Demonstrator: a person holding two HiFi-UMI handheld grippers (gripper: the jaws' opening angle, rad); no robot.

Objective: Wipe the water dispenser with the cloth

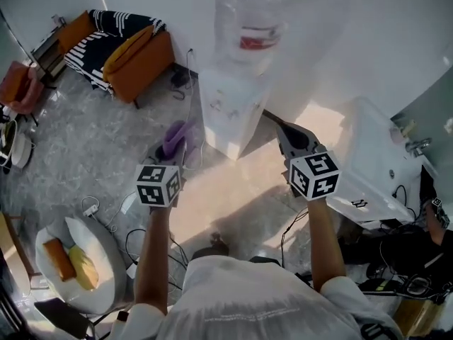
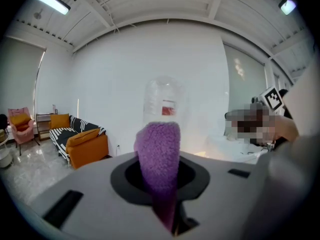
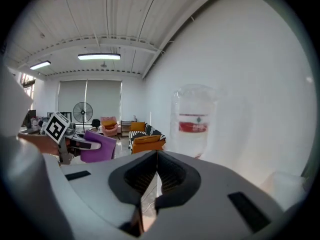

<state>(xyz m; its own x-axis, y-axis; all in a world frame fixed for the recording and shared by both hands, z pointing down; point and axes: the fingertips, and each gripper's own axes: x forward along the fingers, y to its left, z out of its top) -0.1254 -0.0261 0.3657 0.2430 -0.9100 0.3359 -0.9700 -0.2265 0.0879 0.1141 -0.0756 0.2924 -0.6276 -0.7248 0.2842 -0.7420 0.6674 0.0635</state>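
**A:** What do we get from the head view?

**B:** We stand over the water dispenser [image 1: 228, 112], which is backed against the white wall with its bottle [image 1: 248, 20] on top. Our left gripper [image 1: 172, 151] holds the purple cloth [image 1: 175, 136] just left of the dispenser's body, apart from it. Our right gripper [image 1: 277, 125] points at the dispenser's right side, its tip near the edge.

**A:** How much room do we have?

**B:** There is open floor [image 1: 92, 154] to our left, with cables [image 1: 134, 239] lying low on it. A white cabinet [image 1: 368, 154] stands close on our right. The orange sofa [image 1: 138, 59] is well apart from us.

**A:** What does the left gripper view add?

**B:** It gives us the grip itself. The jaws are clamped on the cloth [image 2: 159, 151], which stands up between them and covers the lower part of the bottle [image 2: 165, 99].

**A:** And the right gripper view?

**B:** Its jaws meet at the tips with nothing between them, and only a thin slit shows lower down. The bottle [image 3: 194, 124] rises ahead and to the right. The cloth [image 3: 97, 146] and the left gripper's marker cube [image 3: 56, 126] show at far left. We also see a fan [image 3: 82, 112] at the room's far end, which neither other view shows.
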